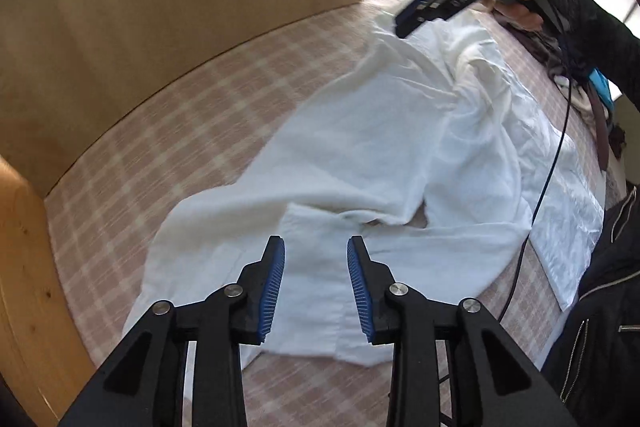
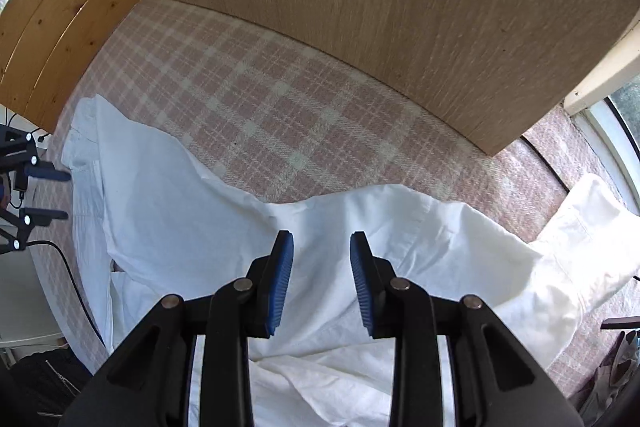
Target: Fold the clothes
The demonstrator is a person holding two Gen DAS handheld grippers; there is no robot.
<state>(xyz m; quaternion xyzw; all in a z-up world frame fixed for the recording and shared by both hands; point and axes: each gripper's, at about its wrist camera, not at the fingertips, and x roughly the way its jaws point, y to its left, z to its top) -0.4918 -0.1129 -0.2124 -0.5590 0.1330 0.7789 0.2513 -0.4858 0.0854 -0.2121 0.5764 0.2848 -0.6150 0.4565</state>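
A white shirt (image 1: 380, 131) lies spread and rumpled on a pink plaid bed cover (image 1: 180, 131). My left gripper (image 1: 316, 247) is open and empty, hovering just above the shirt's near end, over a flat cuff-like panel. The right gripper (image 1: 404, 27) shows in the left wrist view at the far end of the shirt, blurred, held in a hand. In the right wrist view my right gripper (image 2: 322, 243) is open and empty above the shirt (image 2: 360, 227), near its far folded edge. The left gripper (image 2: 60, 195) shows open at the left edge there.
A tall wooden panel (image 2: 380, 7) stands along the far side of the bed cover (image 2: 260, 99). A pine board (image 1: 24, 267) borders the left end. A black cable (image 1: 548, 179) hangs across the shirt's right side. Dark clothes (image 1: 600, 131) lie at the right, next to a window (image 2: 616, 131).
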